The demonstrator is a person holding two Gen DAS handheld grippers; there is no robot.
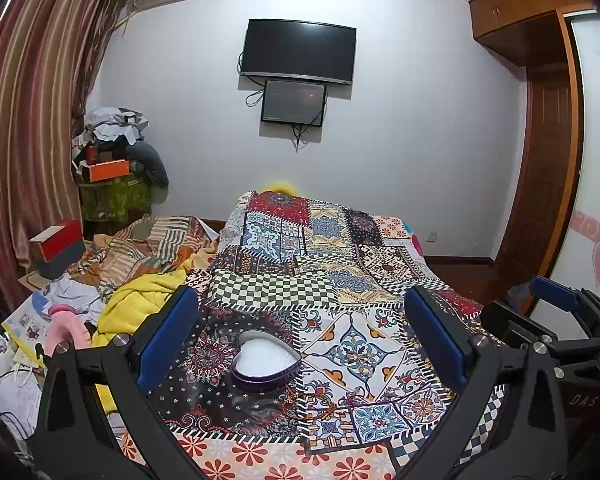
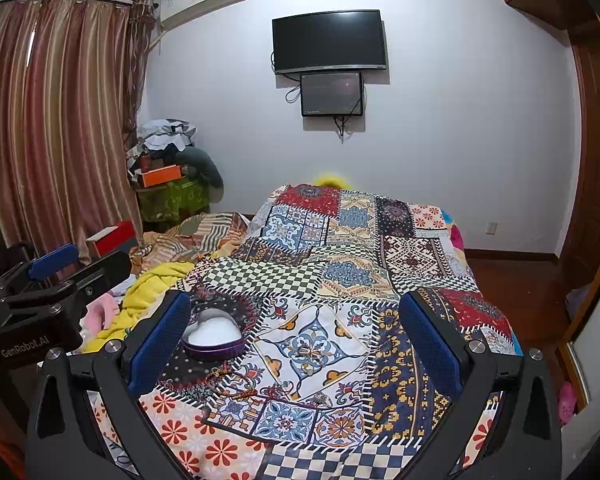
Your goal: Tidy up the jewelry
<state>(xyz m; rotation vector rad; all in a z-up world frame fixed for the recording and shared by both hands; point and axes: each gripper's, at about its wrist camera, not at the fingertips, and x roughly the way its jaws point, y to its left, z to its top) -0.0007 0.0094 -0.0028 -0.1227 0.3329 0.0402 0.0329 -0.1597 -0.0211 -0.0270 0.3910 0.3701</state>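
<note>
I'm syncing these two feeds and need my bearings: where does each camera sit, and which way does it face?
Left wrist: on the left hand-held gripper, facing along the quilt toward the TV; its own open fingers show, and the right hand-held gripper at the right edge.
Right wrist: on the right hand-held gripper, facing the same way; its own open fingers show, and the left hand-held gripper at the left edge.
Shared: quilt, heart box, TV, curtain.

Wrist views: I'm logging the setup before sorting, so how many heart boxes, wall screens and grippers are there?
Heart box: 1
Screens: 2, large screen and small screen
Grippers: 2, left gripper and right gripper
Total: 5
</note>
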